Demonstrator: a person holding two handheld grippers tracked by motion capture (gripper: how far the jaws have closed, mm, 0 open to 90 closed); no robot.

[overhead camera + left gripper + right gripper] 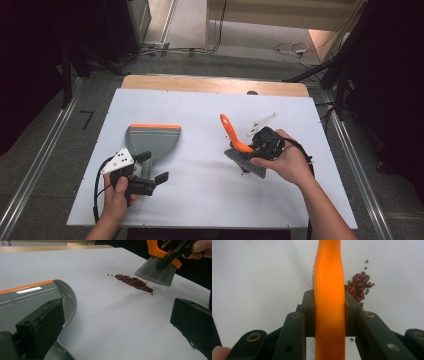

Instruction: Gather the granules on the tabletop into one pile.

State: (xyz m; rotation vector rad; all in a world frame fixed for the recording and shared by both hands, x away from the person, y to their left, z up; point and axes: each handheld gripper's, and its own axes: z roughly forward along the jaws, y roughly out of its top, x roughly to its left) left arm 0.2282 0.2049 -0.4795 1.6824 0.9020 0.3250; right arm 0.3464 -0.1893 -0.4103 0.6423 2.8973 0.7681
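No readable text, brand, no. or sign anywhere. Dustpan (30, 298) has a small white sticker near its orange edge, seen in left gripper view, but too blurred to read, if it carries print at all. Brush handle (329, 290) is plain orange, no markings.

Orange-handled brush (240, 147), grey dustpan (151, 140)

Bare table (200, 200) lies between the dustpan (152, 140) and the beans (133, 282); only the brush (245, 160) hangs over that pile.
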